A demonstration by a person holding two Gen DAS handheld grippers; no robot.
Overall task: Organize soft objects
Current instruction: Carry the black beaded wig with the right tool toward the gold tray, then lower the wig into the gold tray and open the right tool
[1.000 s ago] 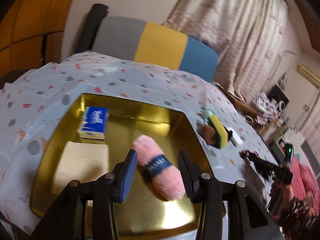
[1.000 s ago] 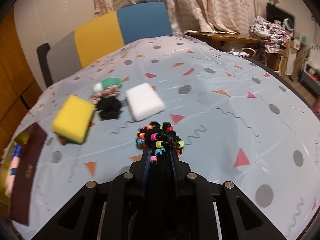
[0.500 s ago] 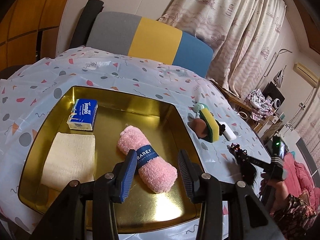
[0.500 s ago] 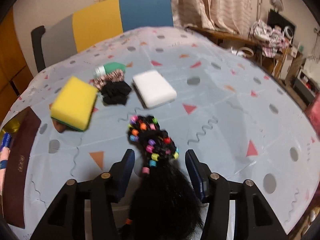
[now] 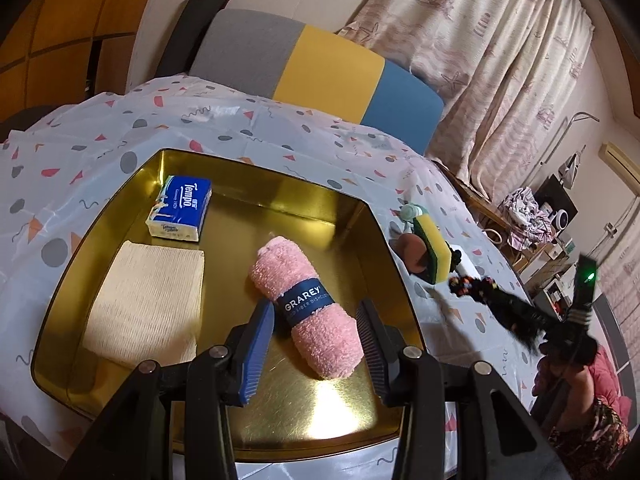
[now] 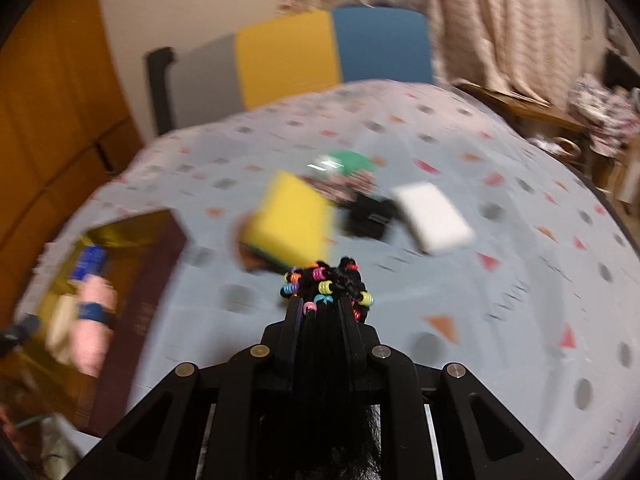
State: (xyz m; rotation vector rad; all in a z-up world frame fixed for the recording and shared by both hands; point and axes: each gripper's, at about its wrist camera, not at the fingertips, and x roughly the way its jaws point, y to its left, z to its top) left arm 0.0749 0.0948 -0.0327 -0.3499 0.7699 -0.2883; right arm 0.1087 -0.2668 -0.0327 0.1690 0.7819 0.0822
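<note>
On the dotted tablecloth [image 5: 100, 120] sits a shiny gold tray [image 5: 120, 208], collecting soft goods: folded cream cloth [image 5: 144, 304], fuzzy pink towel roll [image 5: 304, 304], tissue pack [image 5: 180, 206]. Right of it wait sponges. The left gripper [image 5: 316, 344] hangs half-open over the towel; the right gripper [image 6: 320, 312] pinches a beaded black hairpiece [image 6: 328, 284].

Clearance: gold tray and tablecloth beside it.
Tray [image 5: 100, 240]: far left corner blocked by tissue pack [image 5: 180, 208], left side by folded cloth [image 5: 148, 304], middle by pink towel roll [image 5: 308, 308]; bare floor along the far right wall and the near right corner. Tablecloth [image 6: 500, 280]: yellow sponge [image 6: 292, 220], black scrunchie [image 6: 370, 216] and white sponge [image 6: 434, 216] cluster mid-table; near right area free.
</note>
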